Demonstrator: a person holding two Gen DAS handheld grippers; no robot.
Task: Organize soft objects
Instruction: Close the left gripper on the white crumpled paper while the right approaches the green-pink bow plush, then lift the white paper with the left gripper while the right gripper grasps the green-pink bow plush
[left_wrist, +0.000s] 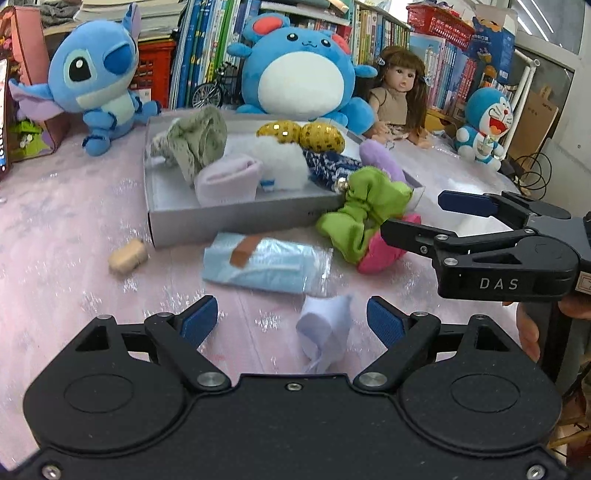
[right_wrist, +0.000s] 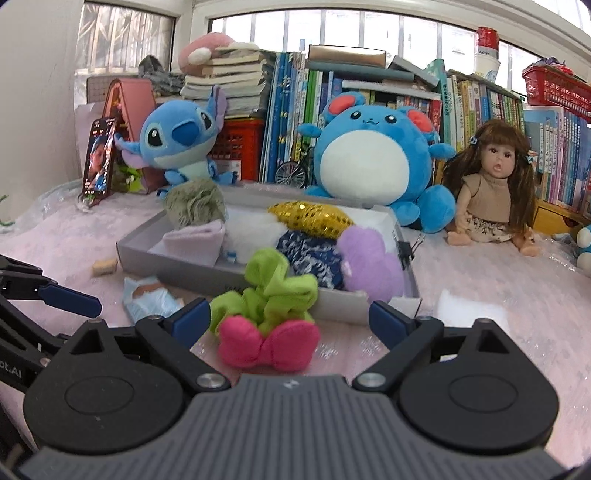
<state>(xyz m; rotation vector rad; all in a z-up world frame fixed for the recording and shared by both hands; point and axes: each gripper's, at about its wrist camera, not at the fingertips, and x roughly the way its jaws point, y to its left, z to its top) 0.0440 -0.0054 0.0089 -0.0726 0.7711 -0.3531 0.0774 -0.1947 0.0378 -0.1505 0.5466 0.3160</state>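
One white cloth scrap (left_wrist: 325, 334) lay on the counter (left_wrist: 74, 221) between the wide-spread, empty jaws of the left gripper (left_wrist: 291, 321). One green scrunchie (right_wrist: 271, 295) and one pink bow (right_wrist: 267, 343) sat touching each other just outside the grey box (left_wrist: 229, 218), between the equally wide, empty jaws of the right gripper (right_wrist: 290, 317). One blue packet (left_wrist: 266, 264) and one tan block (left_wrist: 127, 255) lay in front of the box, which was already heaped with soft items. The risk, as I judged it: closing on the bow might drag the scrunchie along, or the thin scrap might slip from the pads. Behind stood three blue plush toys and one doll (left_wrist: 397, 92).
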